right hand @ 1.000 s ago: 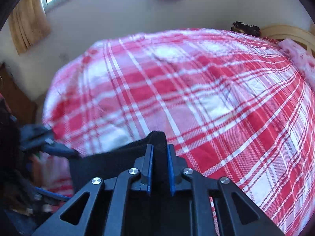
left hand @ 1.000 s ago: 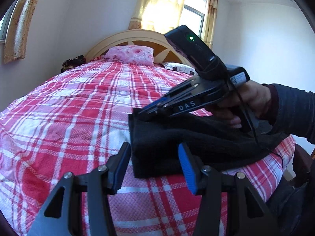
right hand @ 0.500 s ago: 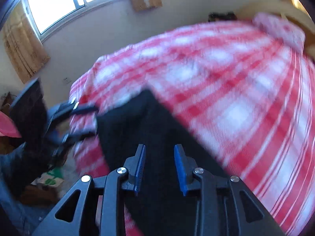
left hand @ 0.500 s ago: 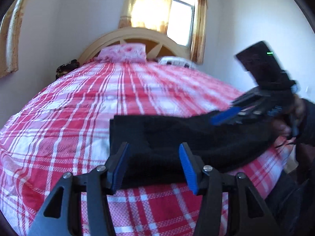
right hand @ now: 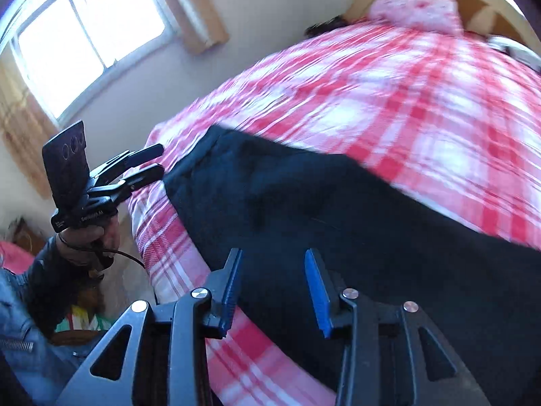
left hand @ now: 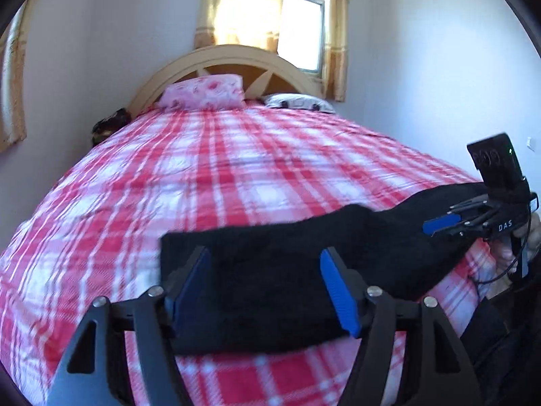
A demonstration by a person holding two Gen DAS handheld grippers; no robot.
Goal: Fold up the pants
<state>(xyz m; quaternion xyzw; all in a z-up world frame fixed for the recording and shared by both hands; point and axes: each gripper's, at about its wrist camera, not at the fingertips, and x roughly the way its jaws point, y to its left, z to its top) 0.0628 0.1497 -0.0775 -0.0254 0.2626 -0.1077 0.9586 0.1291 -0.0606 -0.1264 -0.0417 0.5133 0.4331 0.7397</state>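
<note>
Black pants (left hand: 270, 270) lie folded in a long band along the near edge of the red plaid bed (left hand: 219, 176); they also show in the right wrist view (right hand: 304, 203). My left gripper (left hand: 267, 287) is open and empty, just above the pants' left end. My right gripper (right hand: 274, 287) is open and empty over the pants' other end. It shows in the left wrist view (left hand: 443, 225) at the far right. The left gripper shows in the right wrist view (right hand: 148, 162) at the far left, beside the bed edge.
A pink pillow (left hand: 203, 91) and a white pillow (left hand: 297, 103) lie against the wooden headboard (left hand: 236, 57). A dark object (left hand: 108, 125) sits at the bed's far left corner. Windows with curtains (right hand: 84, 44) stand on the walls.
My right gripper let go of the pants' end, opened and drew back to the right. My left gripper stayed open and moved in over the pants' left end.
</note>
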